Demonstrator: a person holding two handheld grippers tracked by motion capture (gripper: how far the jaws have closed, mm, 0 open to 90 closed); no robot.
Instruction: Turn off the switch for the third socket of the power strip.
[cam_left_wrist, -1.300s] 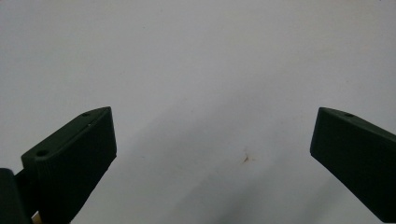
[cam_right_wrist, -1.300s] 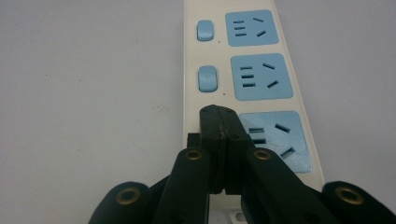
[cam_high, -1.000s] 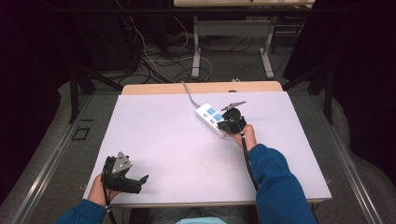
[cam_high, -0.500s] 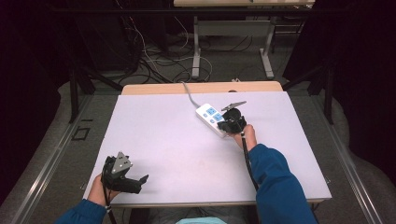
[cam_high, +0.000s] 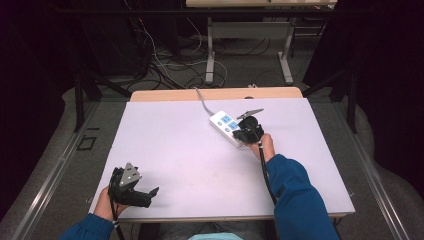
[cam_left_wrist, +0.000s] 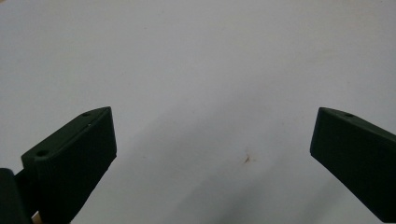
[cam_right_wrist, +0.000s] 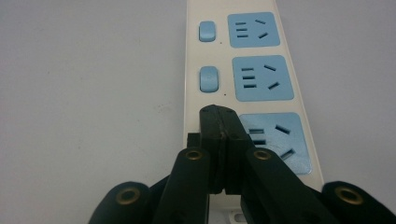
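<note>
Basically the right gripper (cam_right_wrist: 218, 116) has its jaws pressed together with nothing between them, tips down on the power strip (cam_right_wrist: 261, 84) where the nearest rocker switch would sit. Reads like a poke, not a grasp: closed jaws make a stiff single point for pushing a switch. Two more switches (cam_right_wrist: 208, 78) lie just ahead of the tips, blue sockets (cam_right_wrist: 264, 78) just beside them. The strip's edge is right at the tip, so a slip sideways lands on bare table (cam_high: 170, 150). Left gripper (cam_high: 131, 186) rests near the table's near edge, jaws spread wide, holding nothing, bare surface ahead, well apart from the strip (cam_high: 227, 127).
</note>
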